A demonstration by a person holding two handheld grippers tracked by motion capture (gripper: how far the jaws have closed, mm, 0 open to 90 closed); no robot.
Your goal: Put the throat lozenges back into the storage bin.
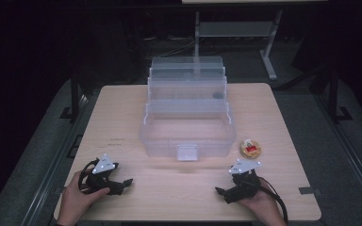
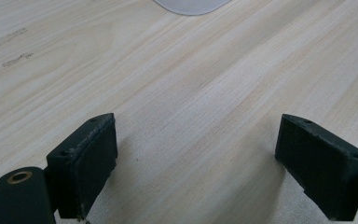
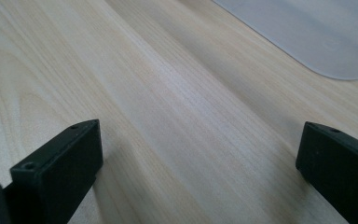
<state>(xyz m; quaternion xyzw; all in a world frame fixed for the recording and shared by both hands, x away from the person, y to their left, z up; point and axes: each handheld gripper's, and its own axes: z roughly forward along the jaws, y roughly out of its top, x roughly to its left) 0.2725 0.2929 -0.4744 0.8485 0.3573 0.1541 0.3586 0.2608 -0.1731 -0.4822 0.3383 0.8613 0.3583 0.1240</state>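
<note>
A clear plastic tiered box (image 1: 188, 117) stands open in the middle of the wooden table (image 1: 122, 117), its trays stepped back and a latch at its front. A small round wooden disc with a red and white piece on it (image 1: 250, 149) lies to the right of the box. My left gripper (image 1: 122, 184) rests near the front left, held in a hand, jaws wide apart over bare wood (image 2: 196, 140). My right gripper (image 1: 222, 192) rests near the front right, also open with nothing between its jaws (image 3: 200, 158).
A corner of the clear box shows at the top of the left gripper view (image 2: 191, 5) and the right gripper view (image 3: 317, 32). Dark floor and a metal table frame (image 1: 268, 52) lie beyond the table's far edge.
</note>
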